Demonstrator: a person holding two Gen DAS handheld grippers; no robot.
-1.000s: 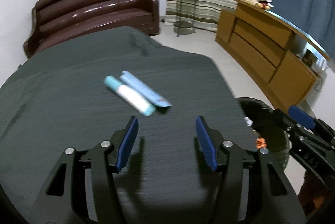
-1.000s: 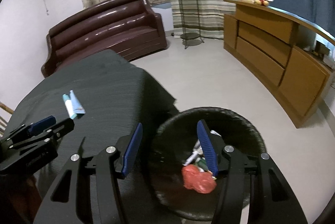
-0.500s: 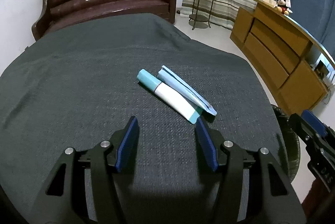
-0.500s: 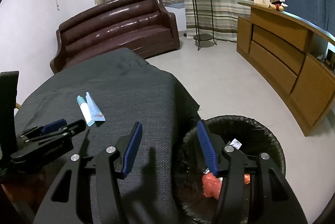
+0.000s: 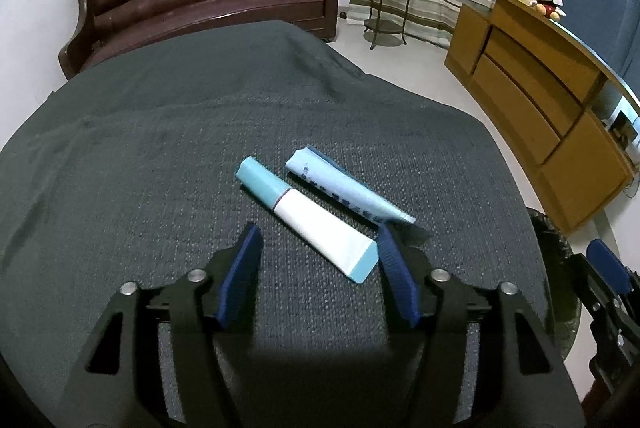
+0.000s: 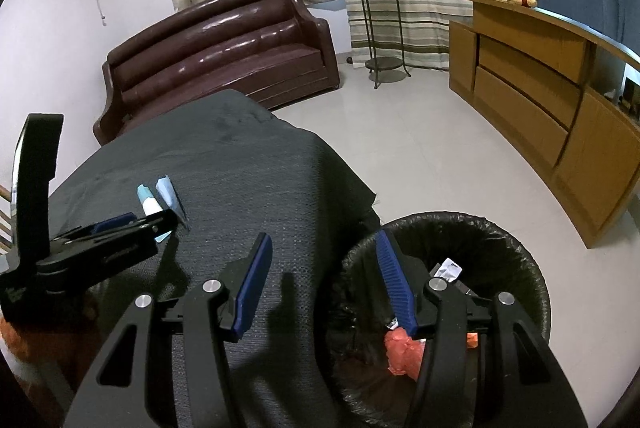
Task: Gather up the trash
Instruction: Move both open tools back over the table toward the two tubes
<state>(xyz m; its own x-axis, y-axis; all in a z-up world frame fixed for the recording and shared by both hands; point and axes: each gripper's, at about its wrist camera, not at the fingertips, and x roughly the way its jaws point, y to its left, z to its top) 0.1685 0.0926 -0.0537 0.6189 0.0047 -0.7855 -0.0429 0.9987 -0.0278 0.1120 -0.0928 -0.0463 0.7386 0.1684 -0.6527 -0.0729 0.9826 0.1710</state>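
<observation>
My left claw (image 5: pixel 318 260) just widened, empty; tube (image 5: pixel 306 218) lies diagonally, tail between pads, upper-left to lower-right.

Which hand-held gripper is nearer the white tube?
Left. The left hand-held gripper is open right at the white tube; the right hand-held gripper hangs off by the bin.

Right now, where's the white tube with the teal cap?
In the left wrist view, the white tube lies on the grey tablecloth, beside the light-blue tube, just ahead of the open left hand-held gripper.
</observation>
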